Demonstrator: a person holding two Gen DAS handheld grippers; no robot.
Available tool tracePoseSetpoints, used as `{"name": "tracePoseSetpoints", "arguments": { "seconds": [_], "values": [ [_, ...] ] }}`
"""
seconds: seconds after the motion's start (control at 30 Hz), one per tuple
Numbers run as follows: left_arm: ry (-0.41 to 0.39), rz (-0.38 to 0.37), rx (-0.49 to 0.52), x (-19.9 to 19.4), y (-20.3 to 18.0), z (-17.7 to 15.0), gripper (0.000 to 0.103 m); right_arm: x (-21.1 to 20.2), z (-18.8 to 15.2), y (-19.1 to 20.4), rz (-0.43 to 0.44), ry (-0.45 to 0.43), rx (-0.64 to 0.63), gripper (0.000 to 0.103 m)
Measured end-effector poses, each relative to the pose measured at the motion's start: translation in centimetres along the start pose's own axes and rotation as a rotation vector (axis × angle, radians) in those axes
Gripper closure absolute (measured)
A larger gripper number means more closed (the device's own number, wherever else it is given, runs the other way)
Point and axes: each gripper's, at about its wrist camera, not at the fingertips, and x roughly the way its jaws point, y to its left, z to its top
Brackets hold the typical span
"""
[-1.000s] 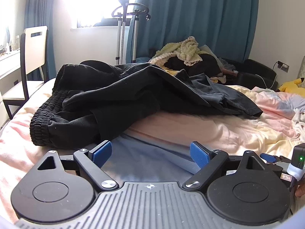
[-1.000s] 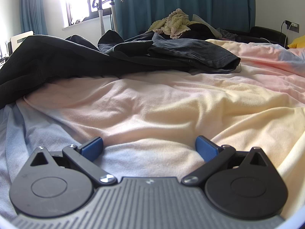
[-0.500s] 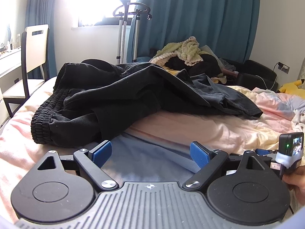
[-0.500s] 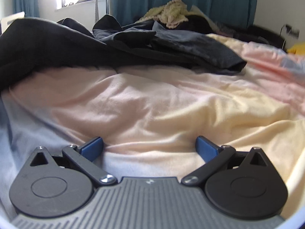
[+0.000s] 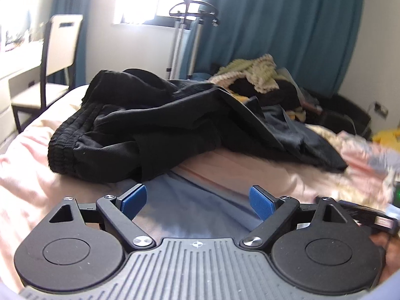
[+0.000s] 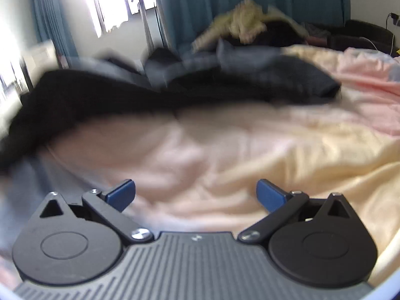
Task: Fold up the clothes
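Observation:
A crumpled black garment with an elastic waistband [image 5: 155, 127] lies on the bed, with a dark grey garment [image 5: 300, 137] draped over its right side. My left gripper [image 5: 197, 202] is open and empty, low over the sheet, a short way in front of the black garment. My right gripper [image 6: 196, 195] is open and empty above the pastel sheet; the black garment [image 6: 100, 105] lies ahead to its left, blurred by motion. Part of the right gripper shows at the right edge of the left wrist view [image 5: 375, 215].
The bed has a pink, yellow and blue sheet [image 5: 275, 180]. A heap of other clothes with a cream knitted piece [image 5: 255, 75] lies at the back. A chair [image 5: 55, 57] and a garment steamer stand [image 5: 185, 40] are behind the bed, by teal curtains.
Both grippers have risen and tilted; the right wrist view is now blurred and has swung toward the dark garments. Both stay open and empty. The clothes have not moved.

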Motion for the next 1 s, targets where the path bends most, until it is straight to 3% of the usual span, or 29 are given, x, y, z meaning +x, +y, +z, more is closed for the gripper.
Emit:
{"name": "tracePoseSetpoints", "arguments": {
  "seconds": [0.1,0.2,0.27,0.4,0.5,0.6,0.63,0.73,0.87,1.0],
  "values": [
    [0.022,0.058,-0.053,0.7,1.0,0.8,0.012,-3.8,1.4,1.9,-0.014,-0.189,-0.030,0.000],
    [0.046,0.135,-0.106,2.1,1.9,2.0,0.012,-6.8,1.9,3.5,-0.050,-0.321,-0.039,0.000],
    [0.068,0.171,-0.175,3.3,2.8,2.9,0.012,-8.0,2.3,3.4,-0.044,-0.340,0.022,0.000],
    [0.158,0.175,-0.472,7.5,7.1,4.7,0.013,-10.0,2.5,1.2,0.012,-0.356,0.283,0.000],
    [0.154,0.230,-0.604,10.2,9.5,5.3,0.016,-10.4,2.3,-0.6,0.018,-0.381,0.377,0.000],
    [0.155,0.223,-0.734,11.7,10.9,4.8,0.038,-9.4,2.0,-2.7,0.043,-0.355,0.462,0.000],
    [0.159,0.215,-0.760,12.0,11.0,4.5,0.051,-8.9,1.8,-3.5,0.065,-0.342,0.509,0.000],
    [0.104,0.241,-0.713,11.6,10.4,4.7,0.096,-7.3,0.7,-5.7,0.118,-0.281,0.641,0.000],
    [-0.060,0.199,-0.758,8.7,10.4,5.1,0.100,-4.7,0.4,-7.6,0.188,-0.238,0.768,0.000],
    [-0.152,0.175,-0.813,6.9,10.9,5.0,0.100,-1.3,3.2,-8.3,0.205,-0.192,0.720,0.002]
  ]
}}
